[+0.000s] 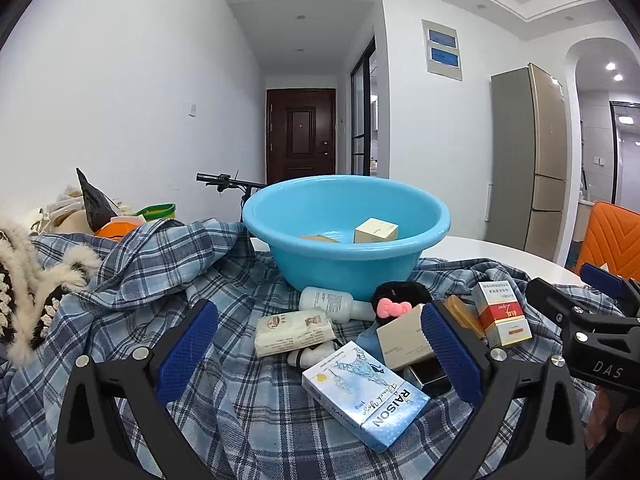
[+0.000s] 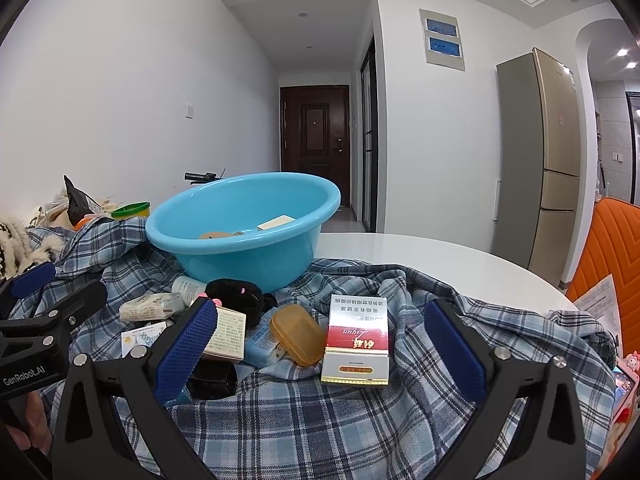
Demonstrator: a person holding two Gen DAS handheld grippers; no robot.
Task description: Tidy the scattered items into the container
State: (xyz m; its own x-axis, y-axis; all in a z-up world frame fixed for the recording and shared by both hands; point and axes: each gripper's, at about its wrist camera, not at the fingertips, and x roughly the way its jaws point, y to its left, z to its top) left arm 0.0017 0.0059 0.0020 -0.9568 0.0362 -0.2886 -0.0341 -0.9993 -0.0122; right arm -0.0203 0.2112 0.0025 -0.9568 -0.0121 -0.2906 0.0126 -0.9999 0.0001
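Observation:
A light blue basin [image 1: 346, 216] stands on a plaid shirt and holds a cream box [image 1: 375, 231] and a tan item. In front of it lie a blue RAISON box [image 1: 364, 392], a white soap pack [image 1: 294, 332], a white bottle [image 1: 332, 302], a black hair clip with a pink bow [image 1: 394, 300] and a red-and-white box [image 1: 503, 314]. My left gripper [image 1: 320, 354] is open and empty just above these items. My right gripper [image 2: 320, 350] is open and empty, with the red-and-white box [image 2: 357, 344] and an amber case [image 2: 297, 335] between its fingers. The basin [image 2: 244, 220] stands behind them.
The plaid shirt [image 1: 248, 420] covers a white round table [image 2: 432, 258]. Furry clothing [image 1: 24, 288], a black bag and a green-lidded jar [image 1: 158, 211] lie at the left. An orange chair [image 2: 608, 248] stands at the right, a fridge [image 2: 548, 152] behind it.

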